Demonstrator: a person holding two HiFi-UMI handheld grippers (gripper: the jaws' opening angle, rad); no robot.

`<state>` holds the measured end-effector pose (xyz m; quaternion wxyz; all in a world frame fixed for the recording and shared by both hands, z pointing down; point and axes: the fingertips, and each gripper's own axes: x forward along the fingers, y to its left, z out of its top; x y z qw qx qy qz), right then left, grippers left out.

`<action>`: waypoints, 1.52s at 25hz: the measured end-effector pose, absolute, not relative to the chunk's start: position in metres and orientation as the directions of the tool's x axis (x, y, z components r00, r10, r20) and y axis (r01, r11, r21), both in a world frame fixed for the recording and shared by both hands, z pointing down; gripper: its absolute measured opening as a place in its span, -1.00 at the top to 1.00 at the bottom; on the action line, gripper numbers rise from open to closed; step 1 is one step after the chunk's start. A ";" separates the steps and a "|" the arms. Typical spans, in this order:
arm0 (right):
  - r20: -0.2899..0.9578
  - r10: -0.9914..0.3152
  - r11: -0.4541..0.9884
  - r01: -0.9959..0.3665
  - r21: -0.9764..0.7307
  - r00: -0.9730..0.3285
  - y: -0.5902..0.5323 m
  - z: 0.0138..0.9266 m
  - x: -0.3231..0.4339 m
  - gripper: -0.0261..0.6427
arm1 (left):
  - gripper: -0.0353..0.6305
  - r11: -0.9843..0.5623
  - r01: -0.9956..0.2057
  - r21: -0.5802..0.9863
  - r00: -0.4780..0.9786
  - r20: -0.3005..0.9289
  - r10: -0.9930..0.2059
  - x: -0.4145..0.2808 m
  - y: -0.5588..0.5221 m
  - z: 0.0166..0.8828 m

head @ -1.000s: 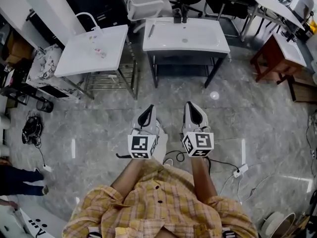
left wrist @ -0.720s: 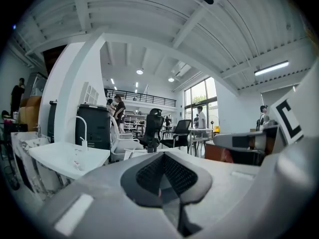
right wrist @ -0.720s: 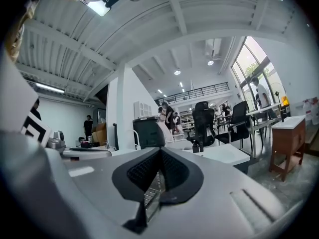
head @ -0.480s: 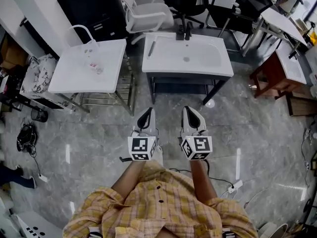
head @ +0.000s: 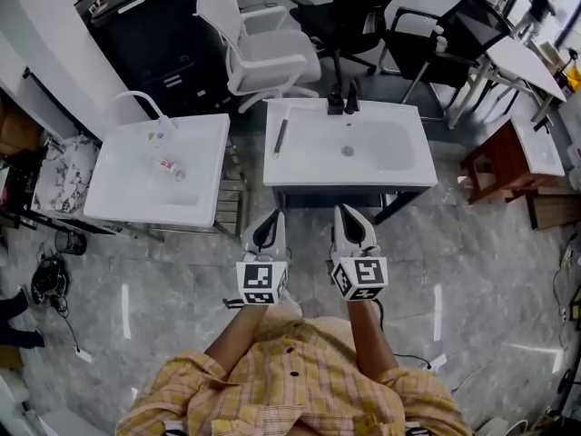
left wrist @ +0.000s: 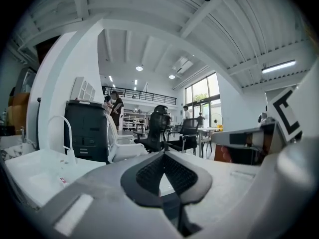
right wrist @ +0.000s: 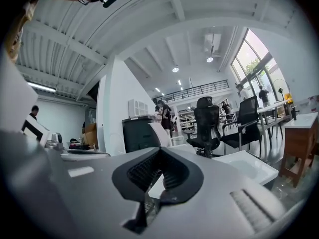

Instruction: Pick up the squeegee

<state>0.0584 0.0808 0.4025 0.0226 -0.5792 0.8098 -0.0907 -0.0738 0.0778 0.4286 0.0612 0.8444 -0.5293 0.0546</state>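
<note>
The squeegee (head: 280, 136) is a slim grey bar lying on the left rim of the white middle basin (head: 399, 175), beside its dark tap (head: 342, 103). Both grippers are held level side by side, just short of the basin's near edge. My left gripper (head: 270, 218) is shut with nothing in it, and its dark pads meet at the tip in the left gripper view (left wrist: 162, 154). My right gripper (head: 349, 214) is also shut and empty, as its own view (right wrist: 159, 151) shows. The squeegee lies ahead of the left gripper, well apart from it.
A second white basin (head: 127, 198) with a curved white tap (head: 145, 105) and a small bottle (head: 169, 167) stands to the left. White and black office chairs (head: 268, 57) stand behind the basins. A brown side table (head: 536, 143) is at the right. Cables lie on the marble floor (head: 490, 271).
The person has walked forward, so both basins have come nearer in the head view. Both grippers travelled along together and stayed shut.
</note>
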 end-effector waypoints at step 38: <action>0.254 -0.842 0.410 -0.870 -0.272 -0.476 -0.247 0.497 0.094 0.92 | 0.89 -0.279 -0.959 0.039 0.266 0.453 -0.851 -0.044 -0.245 0.532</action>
